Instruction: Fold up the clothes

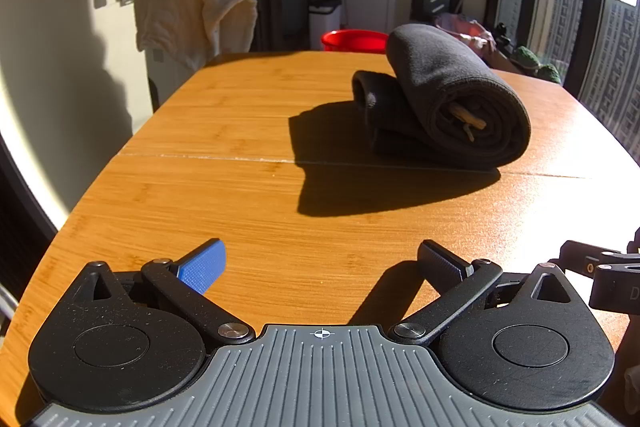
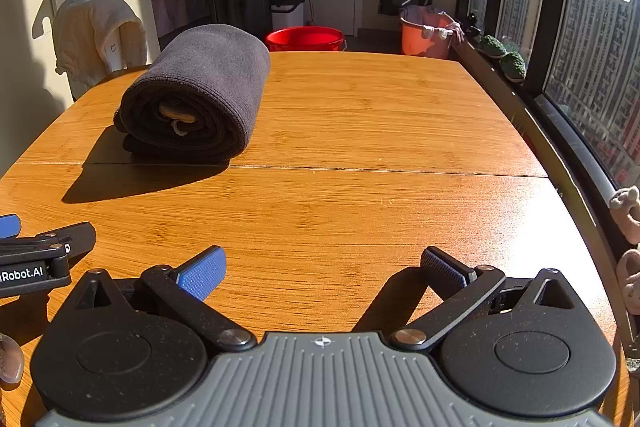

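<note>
A dark grey garment (image 1: 448, 99) lies rolled into a thick bundle on the wooden table (image 1: 240, 147), a beige cord showing in its open end. The right wrist view has the same roll (image 2: 200, 91) at the table's left. My left gripper (image 1: 322, 263) hovers open above the near table edge, well short of the roll, nothing between its fingers. My right gripper (image 2: 323, 269) is open too, empty, to the right of the left one. The left gripper's body (image 2: 36, 259) shows at the left edge of the right wrist view.
A cream cloth (image 1: 192, 7) hangs over a chair back beyond the table's far left. A red tub (image 2: 306, 39) and an orange bucket (image 2: 426, 35) stand on the floor behind the table. Windows and a sill (image 2: 560, 131) run along the right side.
</note>
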